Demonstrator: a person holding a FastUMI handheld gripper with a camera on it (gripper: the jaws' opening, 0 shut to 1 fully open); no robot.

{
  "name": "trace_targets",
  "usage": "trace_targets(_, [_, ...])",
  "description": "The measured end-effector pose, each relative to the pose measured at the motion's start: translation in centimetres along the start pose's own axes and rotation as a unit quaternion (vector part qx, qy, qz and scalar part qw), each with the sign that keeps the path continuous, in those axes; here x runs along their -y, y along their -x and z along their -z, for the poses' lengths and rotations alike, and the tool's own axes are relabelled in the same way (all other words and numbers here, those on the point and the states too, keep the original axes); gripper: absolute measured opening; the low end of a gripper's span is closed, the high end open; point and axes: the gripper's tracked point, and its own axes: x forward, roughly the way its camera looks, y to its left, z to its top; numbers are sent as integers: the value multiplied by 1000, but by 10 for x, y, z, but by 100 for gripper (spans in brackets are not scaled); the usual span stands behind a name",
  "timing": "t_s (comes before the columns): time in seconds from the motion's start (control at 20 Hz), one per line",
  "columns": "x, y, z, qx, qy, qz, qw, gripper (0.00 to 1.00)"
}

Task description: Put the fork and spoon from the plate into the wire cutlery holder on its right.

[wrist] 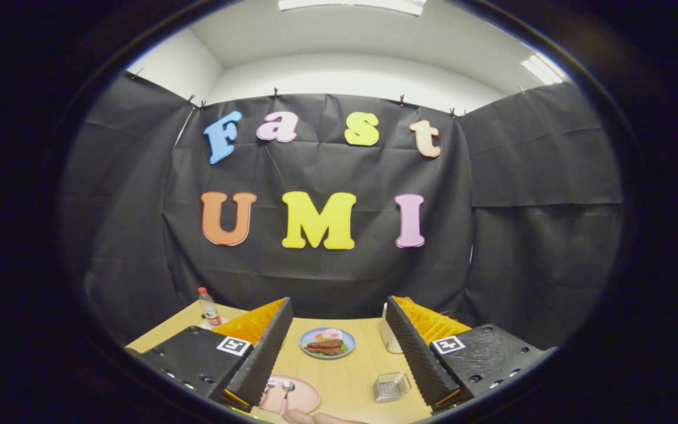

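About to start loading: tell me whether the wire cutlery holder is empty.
Empty: the wire cutlery holder shows nothing inside; fork and spoon lie on the pink plate.

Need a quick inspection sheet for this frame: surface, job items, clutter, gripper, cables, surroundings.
Surface: wooden table.
Job items: fork and spoon lie on the pink plate; wire holder right of it, apparently empty.
Clutter: blue plate of food, bottle, white object beyond the right finger.
Gripper: hand-held gripper open, above the table, holding nothing.
Cables: nothing seen.
Surroundings: black cloth wall; a hand near the pink plate.
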Motion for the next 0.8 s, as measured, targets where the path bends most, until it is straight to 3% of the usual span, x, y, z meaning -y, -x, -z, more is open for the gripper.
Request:
trace_targets(0.2, [-23,-16,38,-42,13,-26,999,96])
trace_targets(0.4, [-52,-29,107,-110,21,-48,993,96])
trace_targets(0.6, [-77,-34,199,-208,26,-67,976,96])
trace_targets(0.8, [-87,-37,274,-282,21,-51,958,96])
